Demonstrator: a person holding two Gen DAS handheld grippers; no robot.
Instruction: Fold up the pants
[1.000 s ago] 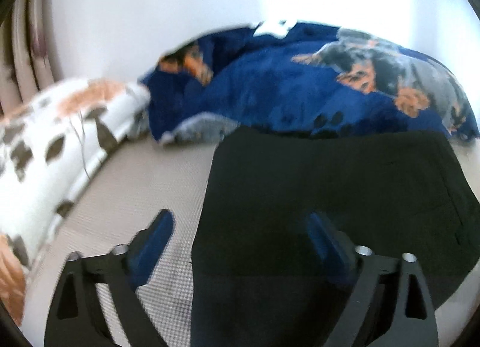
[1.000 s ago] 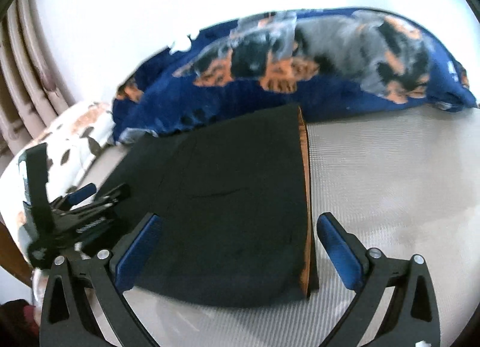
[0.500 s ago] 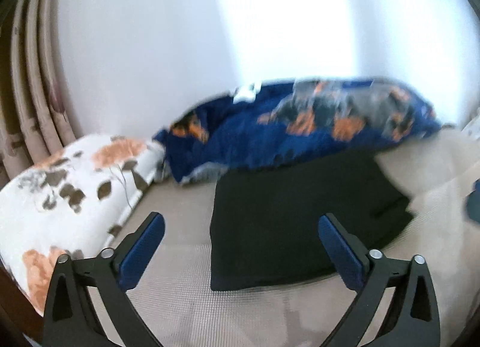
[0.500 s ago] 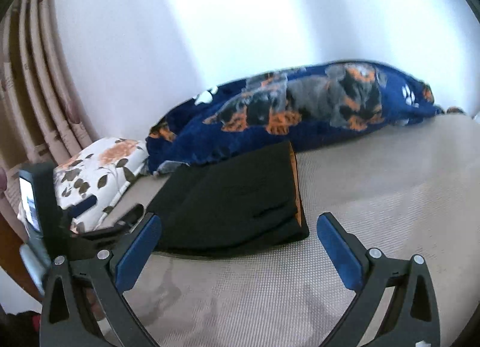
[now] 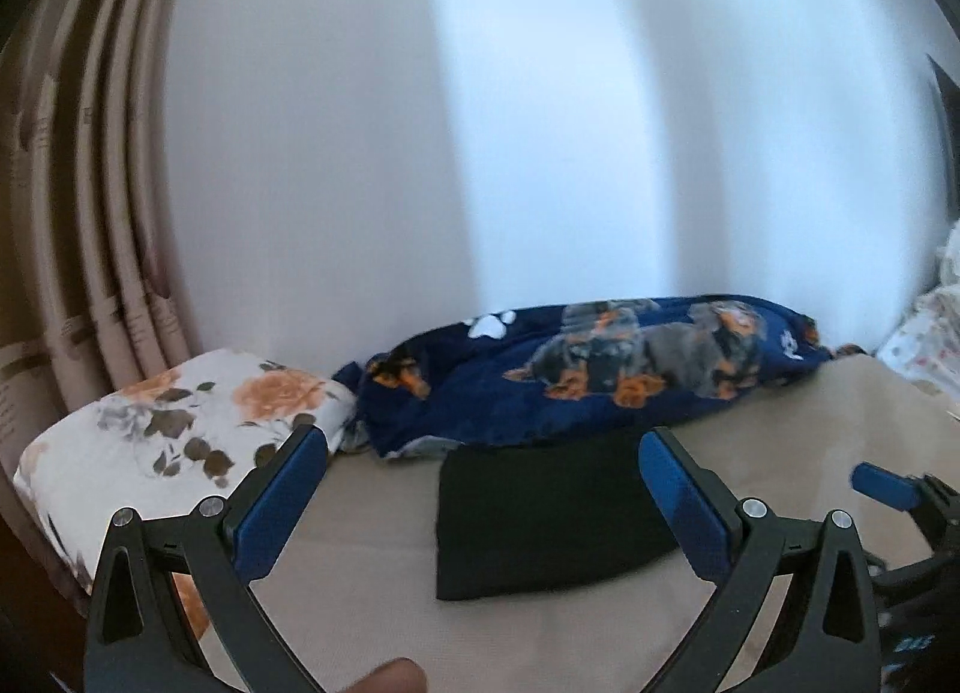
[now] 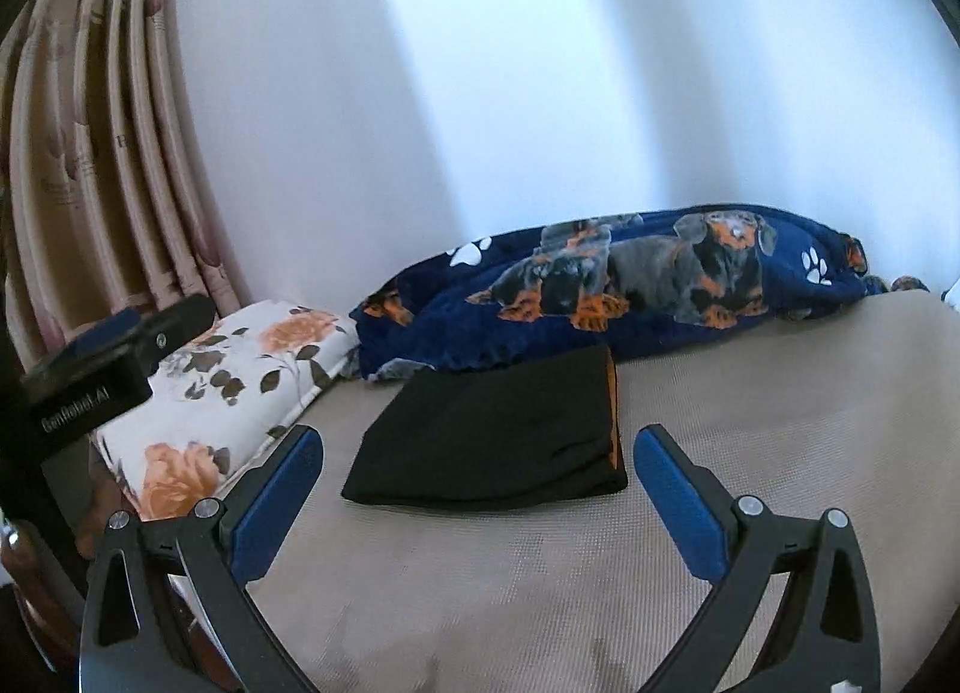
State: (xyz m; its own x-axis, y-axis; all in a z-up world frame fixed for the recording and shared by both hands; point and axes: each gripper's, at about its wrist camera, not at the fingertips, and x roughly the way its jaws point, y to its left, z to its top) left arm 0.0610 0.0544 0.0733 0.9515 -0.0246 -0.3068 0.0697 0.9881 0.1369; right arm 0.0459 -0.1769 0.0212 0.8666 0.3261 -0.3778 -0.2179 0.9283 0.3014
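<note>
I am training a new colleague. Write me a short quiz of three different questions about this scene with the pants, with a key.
1. True or false: the black pants lie folded on the beige bed surface, and neither tongs hold them.
2. Multiple choice: what lies directly behind the pants, against the wall? A) the dog-print blanket B) a laptop C) a basket
3. Fill in: the floral pillow lies to the ____ of the pants in the right wrist view.

Key: 1 true: the left tongs and the right tongs are both open and empty. 2 A. 3 left.
</note>
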